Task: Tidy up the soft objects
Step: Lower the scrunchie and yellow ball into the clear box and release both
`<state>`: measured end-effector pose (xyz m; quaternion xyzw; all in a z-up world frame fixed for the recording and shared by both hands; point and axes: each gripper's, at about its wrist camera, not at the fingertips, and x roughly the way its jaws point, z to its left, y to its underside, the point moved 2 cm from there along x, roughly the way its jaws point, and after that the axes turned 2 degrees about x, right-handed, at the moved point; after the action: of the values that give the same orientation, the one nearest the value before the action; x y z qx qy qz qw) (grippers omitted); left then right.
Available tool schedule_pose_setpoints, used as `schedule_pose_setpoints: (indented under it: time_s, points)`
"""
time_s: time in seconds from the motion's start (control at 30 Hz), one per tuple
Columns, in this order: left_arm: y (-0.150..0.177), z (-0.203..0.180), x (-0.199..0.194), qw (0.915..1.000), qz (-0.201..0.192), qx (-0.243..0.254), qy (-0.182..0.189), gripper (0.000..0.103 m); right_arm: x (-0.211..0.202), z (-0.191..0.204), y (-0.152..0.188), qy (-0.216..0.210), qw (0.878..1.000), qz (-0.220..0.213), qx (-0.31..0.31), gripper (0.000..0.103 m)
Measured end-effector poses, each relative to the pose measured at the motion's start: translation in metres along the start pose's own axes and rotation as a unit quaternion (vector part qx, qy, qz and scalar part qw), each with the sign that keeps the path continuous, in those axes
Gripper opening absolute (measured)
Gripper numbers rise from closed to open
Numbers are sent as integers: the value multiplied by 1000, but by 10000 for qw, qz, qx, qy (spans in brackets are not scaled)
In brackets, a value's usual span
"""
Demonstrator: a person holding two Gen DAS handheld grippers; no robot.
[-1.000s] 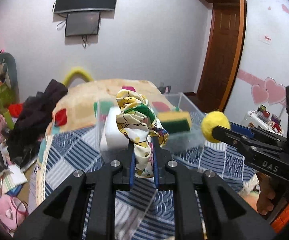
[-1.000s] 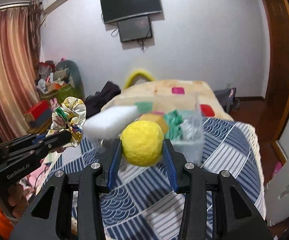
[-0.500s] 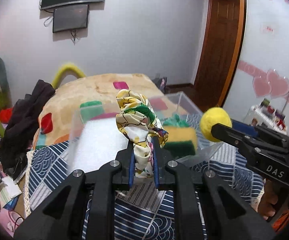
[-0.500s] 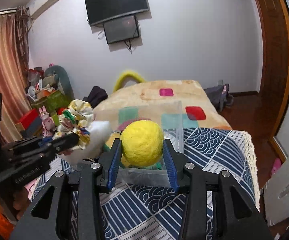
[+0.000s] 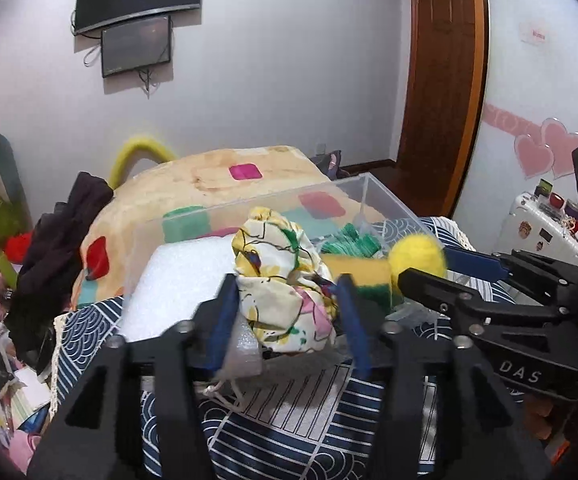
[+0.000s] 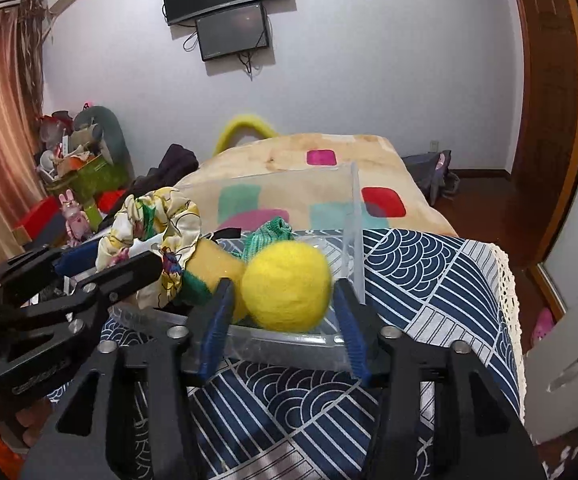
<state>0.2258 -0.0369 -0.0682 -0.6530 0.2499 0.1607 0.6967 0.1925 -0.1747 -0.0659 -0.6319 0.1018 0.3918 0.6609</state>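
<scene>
A clear plastic box (image 5: 385,196) stands on the patterned cloth and holds a white foam block (image 5: 181,280), a yellow-green sponge (image 5: 363,276) and a green knit piece (image 5: 353,240). My left gripper (image 5: 285,308) is open over the box's near edge, with the printed fabric scrunchie (image 5: 281,280) loose between its fingers. My right gripper (image 6: 285,304) is open beside it, with the yellow felt ball (image 6: 287,286) between its spread fingers over the box (image 6: 353,216). The scrunchie (image 6: 157,220) and the left gripper (image 6: 89,276) show at the left of the right wrist view.
The box sits on a blue-and-white patterned cloth (image 6: 421,280) with a lace edge at the right. Behind is a bed with a beige blanket (image 5: 225,172). Dark clothes (image 5: 61,240) and clutter lie at the left. A white cabinet (image 5: 545,224) stands at the right.
Both grippers moved forward and down to the box and opened. The scrunchie and the yellow ball are released from the fingers' grip.
</scene>
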Motion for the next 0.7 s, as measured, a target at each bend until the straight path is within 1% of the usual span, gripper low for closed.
schedule_pose_setpoints:
  time_s: [0.1,0.3,0.4,0.43,0.5,0.57,0.63,0.67,0.7]
  points:
    - [0,3,-6,10000,-30,36,-72,54,-6,0,-2,-17,10000,-51,17,59]
    - [0,12,-24,9998,-104,-148,-27,54,-22,1,-6,-50,9997,-245,-37,60]
    - [2,14,-40,9997,-218,-108,-47,55,-32,5,-9,-91,9992,-374,-98,60]
    - [2,15,-46,9995,-276,-109,-59,56,-37,6,-10,-93,9990,-429,-123,60]
    - [2,17,-59,9990,-418,-144,-90,61,-44,8,-12,-121,9984,-531,-167,60]
    - [2,19,-73,9980,-575,-222,-100,64,-52,12,-14,-175,9976,-635,-190,61]
    - [1,22,-89,9969,-732,-275,-121,67,-61,16,-16,-218,9967,-752,-218,69]
    - [1,22,-96,9963,-794,-295,-133,70,-66,18,-17,-241,9961,-817,-227,75]
    - [2,23,-103,9958,-858,-304,-136,72,-72,20,-17,-272,9953,-896,-234,76]
